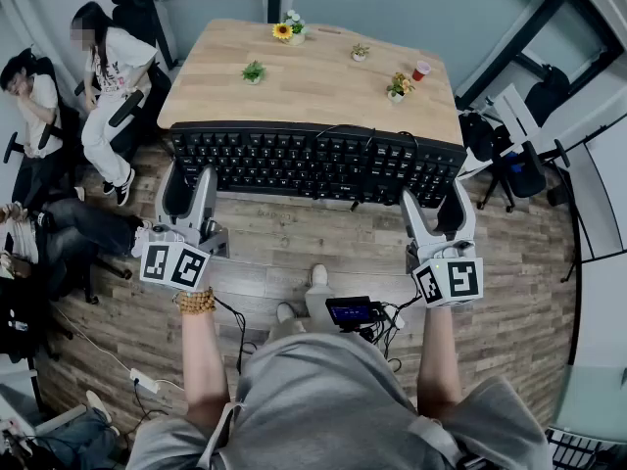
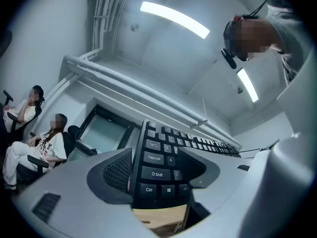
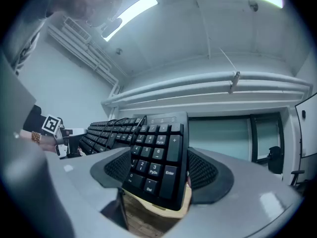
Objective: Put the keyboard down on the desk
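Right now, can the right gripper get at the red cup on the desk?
Probably not: the right gripper is clamped on the numpad end of the keyboard, and the red cup stands farther back on the desk. It must release first.

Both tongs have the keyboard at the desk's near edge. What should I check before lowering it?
1. Left tongs clamped on the keyboard's Ctrl end: ok.
2. Right tongs clamped on the number-pad end: ok.
3. Keyboard level, keys facing up: ok.
4. Desk bare just beyond the keyboard, with plants and cup farther back: ok.
5. Desk surface directly under the keyboard free: cannot tell, hidden.
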### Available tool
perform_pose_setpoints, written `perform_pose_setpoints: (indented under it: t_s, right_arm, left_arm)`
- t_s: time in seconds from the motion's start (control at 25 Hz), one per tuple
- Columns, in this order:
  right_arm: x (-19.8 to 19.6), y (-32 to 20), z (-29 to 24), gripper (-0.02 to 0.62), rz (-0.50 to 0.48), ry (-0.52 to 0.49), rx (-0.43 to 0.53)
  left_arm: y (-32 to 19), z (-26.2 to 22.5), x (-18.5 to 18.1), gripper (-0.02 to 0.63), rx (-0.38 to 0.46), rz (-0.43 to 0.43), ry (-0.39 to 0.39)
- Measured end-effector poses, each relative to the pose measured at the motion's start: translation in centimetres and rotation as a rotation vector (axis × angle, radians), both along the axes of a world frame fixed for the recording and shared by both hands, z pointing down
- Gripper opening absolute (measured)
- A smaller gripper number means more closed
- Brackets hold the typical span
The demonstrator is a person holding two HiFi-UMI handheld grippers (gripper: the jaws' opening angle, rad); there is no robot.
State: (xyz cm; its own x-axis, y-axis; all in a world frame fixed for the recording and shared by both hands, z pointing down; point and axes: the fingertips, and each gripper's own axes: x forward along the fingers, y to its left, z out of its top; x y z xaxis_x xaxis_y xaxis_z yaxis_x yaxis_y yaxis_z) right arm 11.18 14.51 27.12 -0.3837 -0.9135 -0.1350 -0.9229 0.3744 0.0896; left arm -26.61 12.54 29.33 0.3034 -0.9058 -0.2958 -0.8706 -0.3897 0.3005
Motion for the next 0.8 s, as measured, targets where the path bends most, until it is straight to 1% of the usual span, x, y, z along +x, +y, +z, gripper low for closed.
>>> perform_pose_setpoints:
  t_s: [0.28, 0.64, 0.8]
  right_arm:
    - [-0.2, 0.1, -0.2, 0.368, -0.017, -0.011, 0.002]
    - [-0.1, 0.2, 0.1, 0.368, -0.015, -0.056, 0.021]
    - [0.2, -0.4, 1.0, 0.367, -0.011, -0.065, 0.033]
  left_arm:
    - [-0.2, 0.4, -0.1, 0.287, -0.002, 0.008, 0.009]
    - [-0.2, -0.3, -0.1, 0.287, 0.018, 0.008, -0.014]
    - [-0.9, 0.4, 0.1, 0.287, 0.022, 0.011, -0.02]
